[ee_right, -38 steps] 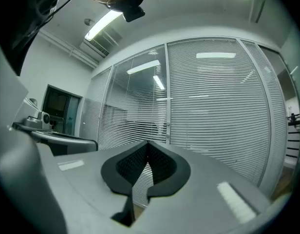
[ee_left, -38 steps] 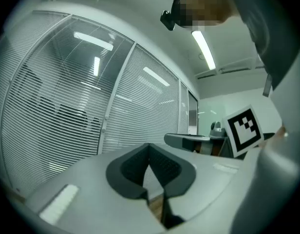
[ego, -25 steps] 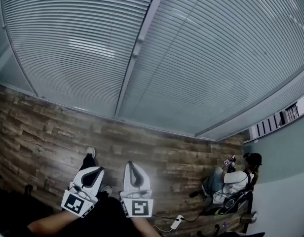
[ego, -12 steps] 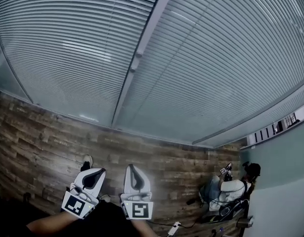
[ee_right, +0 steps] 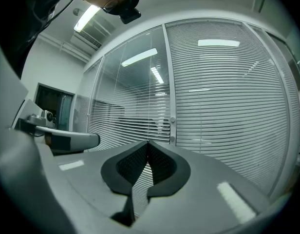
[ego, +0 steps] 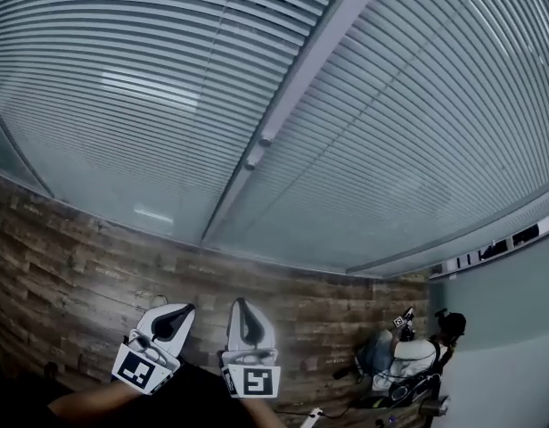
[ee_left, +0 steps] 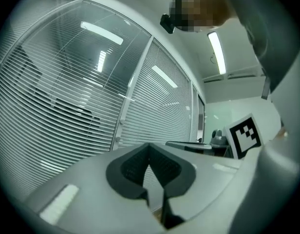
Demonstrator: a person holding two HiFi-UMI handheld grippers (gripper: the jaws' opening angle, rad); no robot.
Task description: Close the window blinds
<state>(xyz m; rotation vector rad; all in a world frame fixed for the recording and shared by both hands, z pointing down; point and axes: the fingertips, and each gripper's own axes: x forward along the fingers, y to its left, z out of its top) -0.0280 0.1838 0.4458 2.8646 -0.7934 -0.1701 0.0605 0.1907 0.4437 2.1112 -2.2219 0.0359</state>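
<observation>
- Head view: left gripper (ego: 180,308) and right gripper (ego: 238,302) side by side over the wooden floor (ego: 69,239), facing the window blinds (ego: 150,105);
- both tongs are pressed together, pinching nothing.

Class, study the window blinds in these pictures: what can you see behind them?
Through the slat gaps of the left blind, only dim dark shapes show; what they are is unclear. On the right blind the slats lie closer and cover whatever is behind.
</observation>
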